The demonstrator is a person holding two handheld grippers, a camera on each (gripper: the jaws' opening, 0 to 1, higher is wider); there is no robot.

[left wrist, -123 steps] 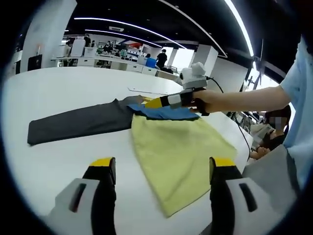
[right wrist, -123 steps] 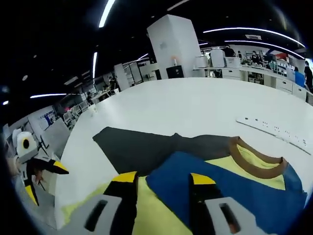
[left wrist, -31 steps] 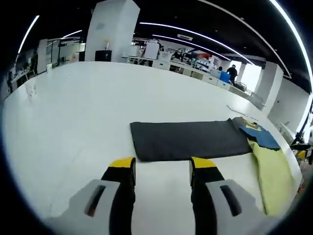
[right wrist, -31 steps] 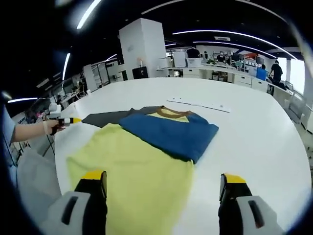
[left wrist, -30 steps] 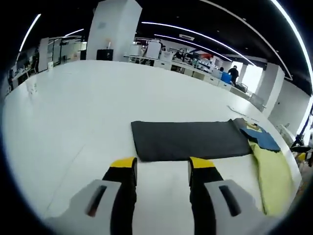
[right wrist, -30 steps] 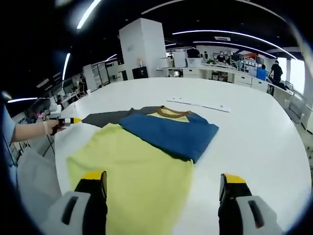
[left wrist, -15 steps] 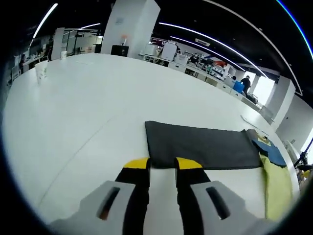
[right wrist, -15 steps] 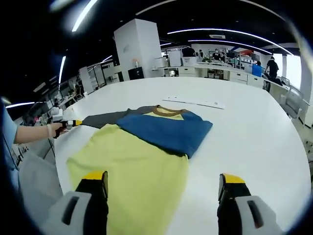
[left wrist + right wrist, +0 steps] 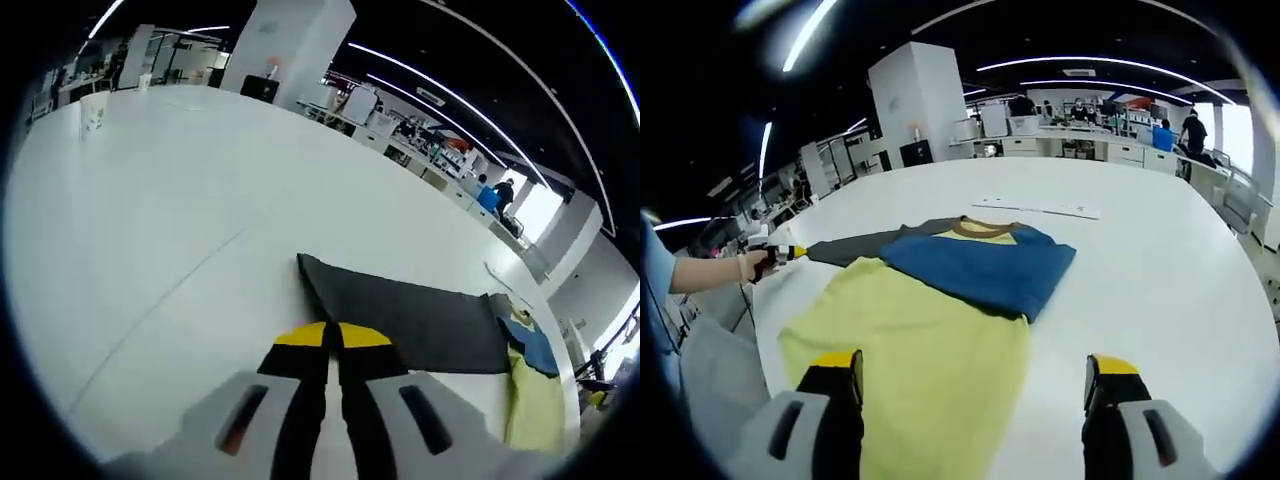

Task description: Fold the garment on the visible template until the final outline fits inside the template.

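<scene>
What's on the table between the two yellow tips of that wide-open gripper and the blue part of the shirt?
In the right gripper view, the shirt's yellow body fills the stretch from the right gripper up to the blue sleeve folded over it.

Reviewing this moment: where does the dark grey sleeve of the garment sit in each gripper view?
Left gripper view: the dark grey sleeve lies just right of centre, its near edge at the shut left claw.
Right gripper view: it is a thin dark strip left of centre, running to the left claw.
Shared landmark: the blue folded sleeve.
</scene>
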